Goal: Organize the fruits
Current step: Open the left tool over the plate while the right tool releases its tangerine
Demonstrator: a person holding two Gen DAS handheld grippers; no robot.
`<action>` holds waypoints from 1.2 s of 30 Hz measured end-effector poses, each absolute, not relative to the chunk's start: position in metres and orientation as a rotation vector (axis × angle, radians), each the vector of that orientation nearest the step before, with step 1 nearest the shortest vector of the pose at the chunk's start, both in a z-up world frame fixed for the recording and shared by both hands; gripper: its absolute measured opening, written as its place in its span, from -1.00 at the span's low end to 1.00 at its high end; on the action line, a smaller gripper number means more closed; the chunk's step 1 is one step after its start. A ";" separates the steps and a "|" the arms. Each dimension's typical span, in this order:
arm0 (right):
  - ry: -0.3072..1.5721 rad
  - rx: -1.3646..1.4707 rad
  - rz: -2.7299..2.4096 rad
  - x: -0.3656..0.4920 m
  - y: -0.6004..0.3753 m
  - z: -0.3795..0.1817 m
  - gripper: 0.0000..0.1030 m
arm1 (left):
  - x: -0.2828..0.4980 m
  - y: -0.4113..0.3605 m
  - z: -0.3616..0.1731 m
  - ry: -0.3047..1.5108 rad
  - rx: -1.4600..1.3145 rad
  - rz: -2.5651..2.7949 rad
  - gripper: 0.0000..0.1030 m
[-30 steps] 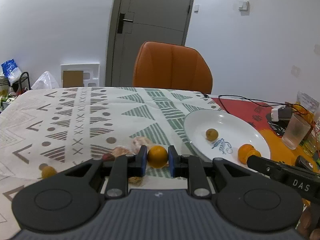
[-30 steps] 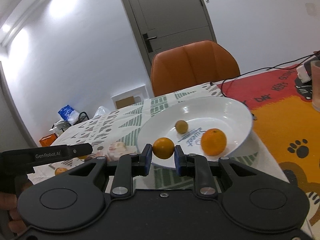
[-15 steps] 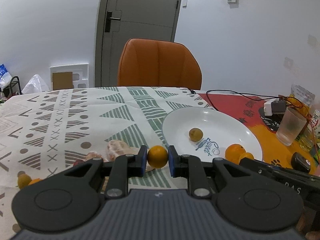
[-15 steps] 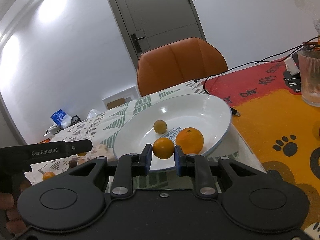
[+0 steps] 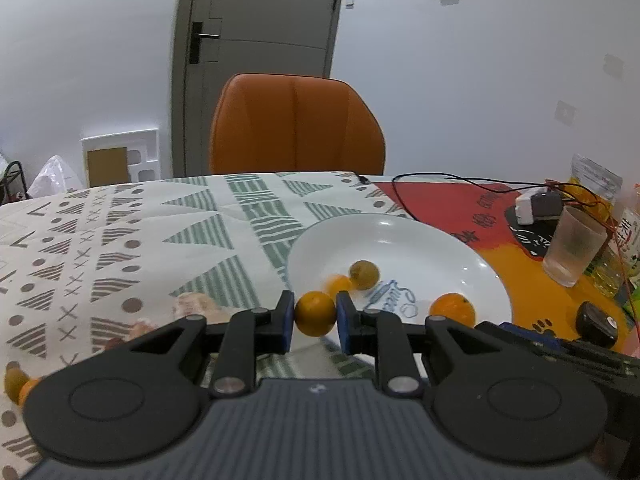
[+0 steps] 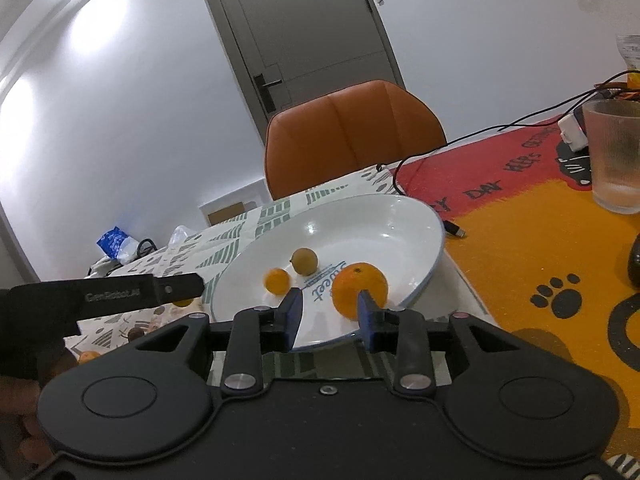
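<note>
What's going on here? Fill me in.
A person is sorting fruit onto a white plate with two handheld claws. The right claw is open over the plate, where a small orange looks blurred, beside a big orange and a brownish fruit. The left claw grips another orange near the rim.

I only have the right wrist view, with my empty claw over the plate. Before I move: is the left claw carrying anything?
Observer: Yes. The left claw is shut on a small round orange fruit, at the near rim of the round white ceramic plate.
Operator: Any loose fruit on the patterned tablecloth on that side?
Observer: Two small fruits lie together at the far left edge of the left wrist view, one greenish-yellow, one orange.
</note>
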State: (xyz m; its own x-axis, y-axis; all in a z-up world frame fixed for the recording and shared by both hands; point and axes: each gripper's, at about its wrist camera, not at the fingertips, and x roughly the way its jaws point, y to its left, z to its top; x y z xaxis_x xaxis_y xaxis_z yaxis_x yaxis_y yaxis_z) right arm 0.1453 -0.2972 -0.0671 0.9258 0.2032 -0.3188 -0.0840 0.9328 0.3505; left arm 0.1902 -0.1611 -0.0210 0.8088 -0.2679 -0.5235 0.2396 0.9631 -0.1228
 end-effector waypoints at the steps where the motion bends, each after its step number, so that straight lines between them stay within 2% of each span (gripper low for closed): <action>1: 0.358 0.340 0.149 0.144 -0.298 -0.067 -0.38 | 0.191 -0.164 -0.021 0.568 -0.049 -0.278 -0.60; 8: 0.352 0.351 0.132 0.141 -0.305 -0.065 -0.38 | 0.197 -0.184 -0.012 0.554 -0.025 -0.311 -0.58; 9: 0.353 0.351 0.130 0.140 -0.305 -0.065 -0.38 | 0.197 -0.186 -0.012 0.552 -0.023 -0.306 -0.52; 13: 0.354 0.357 0.126 0.140 -0.308 -0.065 -0.37 | 0.196 -0.184 -0.014 0.561 -0.023 -0.292 -0.47; 16: 0.354 0.359 0.128 0.140 -0.307 -0.065 -0.33 | 0.196 -0.178 -0.015 0.566 -0.021 -0.259 -0.29; 18: 0.352 0.356 0.129 0.140 -0.306 -0.065 -0.25 | 0.194 -0.174 -0.014 0.560 -0.023 -0.239 -0.04; 20: 0.350 0.352 0.129 0.140 -0.304 -0.064 -0.20 | 0.193 -0.168 -0.012 0.551 -0.024 -0.212 0.12; 26: 0.342 0.343 0.138 0.139 -0.296 -0.061 -0.02 | 0.187 -0.152 -0.009 0.534 -0.020 -0.154 0.47; 36: 0.347 0.319 0.177 0.139 -0.275 -0.055 0.09 | 0.176 -0.117 -0.010 0.539 -0.043 -0.085 0.52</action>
